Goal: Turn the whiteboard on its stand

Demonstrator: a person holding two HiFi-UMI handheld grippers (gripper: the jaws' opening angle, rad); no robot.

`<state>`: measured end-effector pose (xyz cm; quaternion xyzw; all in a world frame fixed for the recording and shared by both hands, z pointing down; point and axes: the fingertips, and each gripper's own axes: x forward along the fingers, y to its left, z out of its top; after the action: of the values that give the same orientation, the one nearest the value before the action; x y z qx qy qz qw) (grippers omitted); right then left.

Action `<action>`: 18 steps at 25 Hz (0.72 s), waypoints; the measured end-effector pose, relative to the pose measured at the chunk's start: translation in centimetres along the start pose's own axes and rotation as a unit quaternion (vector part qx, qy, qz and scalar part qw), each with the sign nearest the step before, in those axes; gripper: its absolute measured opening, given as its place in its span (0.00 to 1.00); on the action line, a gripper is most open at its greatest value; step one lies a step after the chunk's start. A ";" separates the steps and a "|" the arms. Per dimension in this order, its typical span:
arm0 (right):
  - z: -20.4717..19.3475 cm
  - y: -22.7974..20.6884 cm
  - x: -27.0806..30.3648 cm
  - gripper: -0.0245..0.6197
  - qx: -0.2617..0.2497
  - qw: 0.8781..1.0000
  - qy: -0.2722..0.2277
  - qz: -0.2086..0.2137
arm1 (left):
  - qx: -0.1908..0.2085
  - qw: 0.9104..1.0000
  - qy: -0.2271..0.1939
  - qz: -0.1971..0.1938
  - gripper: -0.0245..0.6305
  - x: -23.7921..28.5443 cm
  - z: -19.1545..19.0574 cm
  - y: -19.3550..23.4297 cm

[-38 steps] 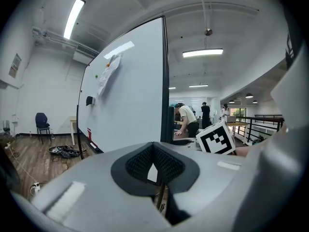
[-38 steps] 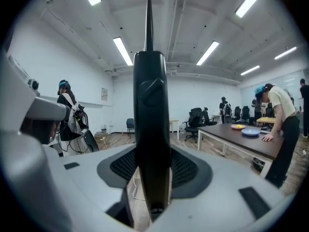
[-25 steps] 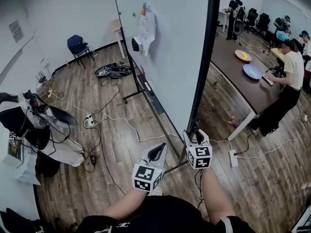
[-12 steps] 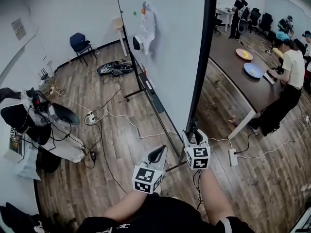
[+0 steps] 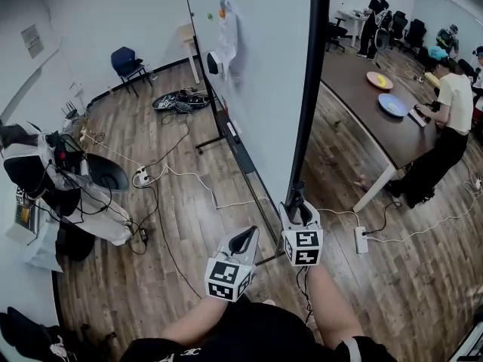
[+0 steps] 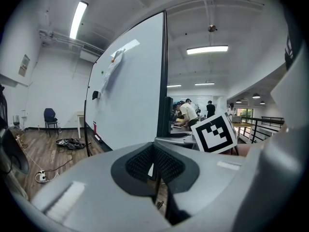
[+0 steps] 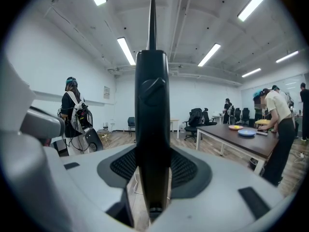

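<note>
The big whiteboard [image 5: 256,89] stands on its stand, running away from me, with its black side frame [image 5: 311,89] nearest. My right gripper [image 5: 299,206] is shut on the bottom of that frame; in the right gripper view the black bar [image 7: 151,110] rises straight up between the pads of the right gripper [image 7: 152,168]. My left gripper [image 5: 243,237] hangs lower and to the left, off the board, jaws together and empty. In the left gripper view the whiteboard [image 6: 130,91] stretches ahead beyond the left gripper [image 6: 154,163].
A brown table [image 5: 362,104] with two plates stands right of the board, with a person [image 5: 449,119] at it. A power strip [image 5: 361,241] and cables lie on the wood floor. A blue chair [image 5: 127,62] and a heap of bags [image 5: 68,194] are on the left.
The board's black edge and my right gripper on it have shifted a little left in the head view. The left gripper has stayed about where it was.
</note>
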<state>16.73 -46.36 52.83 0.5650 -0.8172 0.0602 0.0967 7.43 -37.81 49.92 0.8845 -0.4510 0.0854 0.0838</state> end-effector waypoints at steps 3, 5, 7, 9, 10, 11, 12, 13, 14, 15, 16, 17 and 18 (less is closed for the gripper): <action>-0.4 0.5 -1.3 0.35 0.002 1.000 0.003 -0.002 | 0.003 1.000 -0.005 -0.003 0.05 -0.4 0.3 -0.4; -0.8 0.8 -2.4 0.35 0.003 1.000 0.004 -0.004 | 0.006 1.000 -0.013 -0.006 0.05 -0.7 0.7 -0.7; -1.0 1.0 -3.6 0.35 0.003 1.000 0.002 -0.006 | 0.008 1.000 -0.019 -0.008 0.05 -1.1 0.8 -1.0; -1.1 1.3 -4.5 0.35 0.004 1.000 -0.001 -0.008 | 0.007 1.000 -0.020 -0.009 0.05 -1.6 0.5 -1.0; -1.2 1.4 -4.9 0.35 0.004 1.000 -0.002 -0.009 | 0.006 1.000 -0.019 -0.010 0.05 -1.8 0.4 -1.0; -1.3 1.5 -5.3 0.35 0.005 1.000 -0.002 -0.010 | 0.006 1.000 -0.019 -0.011 0.05 -2.0 0.2 -1.1; -1.4 1.7 -5.8 0.35 0.005 1.000 -0.001 -0.012 | 0.005 1.000 -0.019 -0.013 0.05 -2.2 0.0 -1.2; -1.5 1.8 -6.2 0.35 0.005 1.000 -0.001 -0.013 | 0.004 1.000 -0.020 -0.014 0.05 -2.4 -0.1 -1.3; -1.7 2.0 -6.6 0.35 0.005 1.000 -0.002 -0.013 | 0.003 1.000 -0.022 -0.016 0.05 -2.7 -0.1 -1.5; -1.8 2.1 -7.1 0.35 0.006 1.000 -0.003 -0.014 | 0.003 1.000 -0.025 -0.017 0.05 -3.0 -0.3 -1.7; -2.0 2.3 -7.5 0.35 0.006 1.000 -0.004 -0.016 | 0.003 0.999 -0.026 -0.018 0.05 -3.4 -0.4 -2.0; -2.2 2.4 -8.0 0.35 0.006 1.000 -0.004 -0.018 | 0.003 0.999 -0.027 -0.018 0.05 -3.9 -0.7 -2.2; -2.3 2.5 -8.5 0.35 0.007 1.000 -0.005 -0.020 | 0.003 0.999 -0.026 -0.019 0.05 -4.4 -1.0 -2.5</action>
<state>17.51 -37.19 53.20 0.5822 -0.8057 0.0613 0.0902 6.80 -32.68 49.68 0.8949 -0.4363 0.0617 0.0712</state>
